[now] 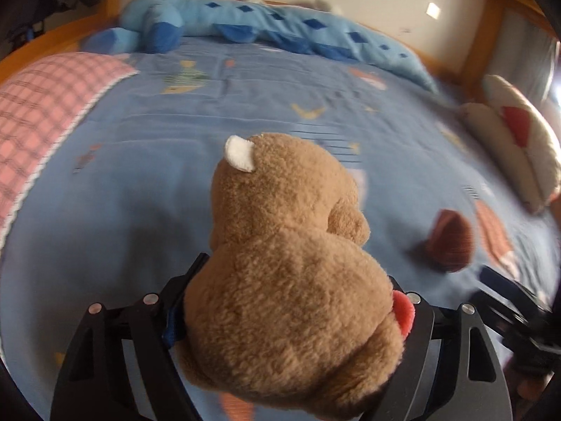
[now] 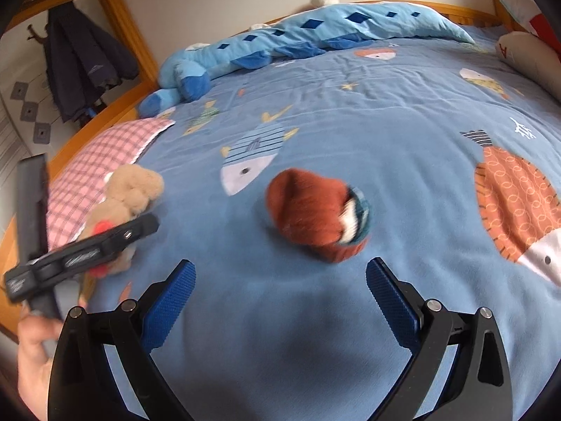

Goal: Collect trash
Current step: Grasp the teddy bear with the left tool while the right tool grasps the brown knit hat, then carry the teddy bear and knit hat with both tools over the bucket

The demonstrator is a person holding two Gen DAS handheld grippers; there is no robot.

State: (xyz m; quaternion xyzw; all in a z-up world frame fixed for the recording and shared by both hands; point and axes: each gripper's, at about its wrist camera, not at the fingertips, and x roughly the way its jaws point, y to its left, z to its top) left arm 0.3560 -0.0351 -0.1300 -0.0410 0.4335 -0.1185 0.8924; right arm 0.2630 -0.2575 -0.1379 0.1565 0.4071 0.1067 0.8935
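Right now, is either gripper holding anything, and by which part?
The left gripper grips the brown teddy bear around its body; the right gripper is open, empty.

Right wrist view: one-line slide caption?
Open right gripper hovers over a rust-brown plush on the blue bedspread; left gripper holds a teddy.

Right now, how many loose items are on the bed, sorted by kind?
Plush toys: 3 - bear clamped in the left gripper, blue crocodile, rust-brown toy ahead of the open right gripper.
Pillows: 1 - pink checked pillow.
Cushions: 2 - both white and red.
Total: 6
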